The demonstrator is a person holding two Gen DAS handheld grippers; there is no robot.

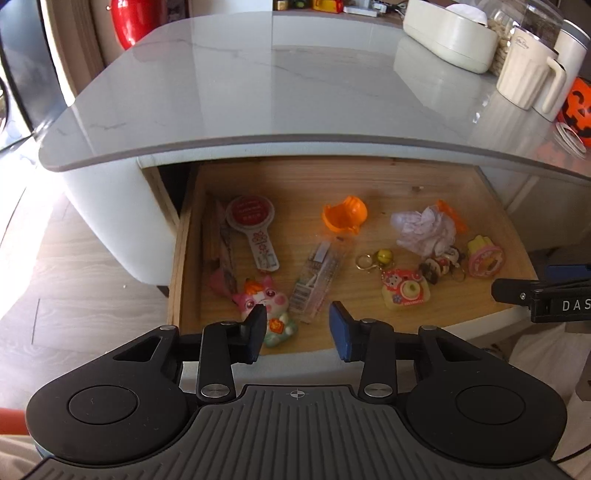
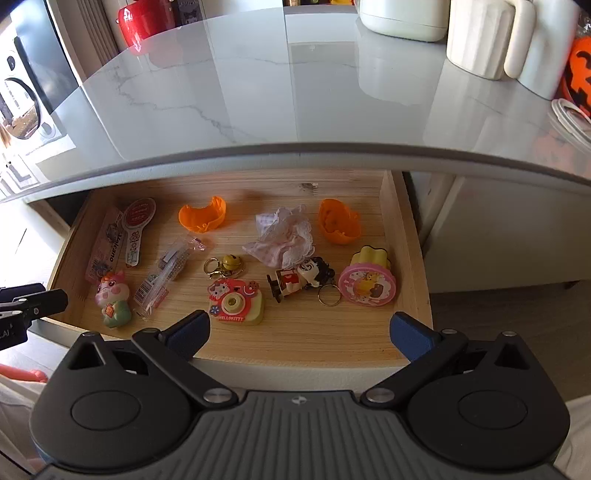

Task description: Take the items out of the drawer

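Note:
A wooden drawer (image 1: 369, 177) (image 2: 402, 229) stands pulled out under a grey marble table top. Small things lie in it: a pink pig toy (image 1: 275, 310) (image 2: 114, 299), a clear packet (image 1: 316, 277) (image 2: 162, 280), a Hello Kitty camera charm (image 1: 404, 290) (image 2: 236, 299), a doll keychain (image 2: 303, 278), a pink round toy (image 1: 485, 258) (image 2: 369, 282), orange shells (image 1: 345, 214) (image 2: 202, 216), a crumpled cloth (image 1: 424, 229) (image 2: 282, 240) and a red paddle (image 1: 255, 229) (image 2: 136, 229). My left gripper (image 1: 298, 330) hovers open over the drawer's front, its left finger above the pig. My right gripper (image 2: 301, 334) hangs wide open at the drawer's front edge, empty.
On the table top (image 1: 295, 85) at the back right stand a cream box (image 1: 450, 37), a cream ribbed jug (image 1: 528, 74) (image 2: 484, 33) and an orange pumpkin bucket (image 1: 578, 110) (image 2: 580, 77). A red object (image 1: 129, 22) sits beyond the table's far left. Wooden floor lies to the left.

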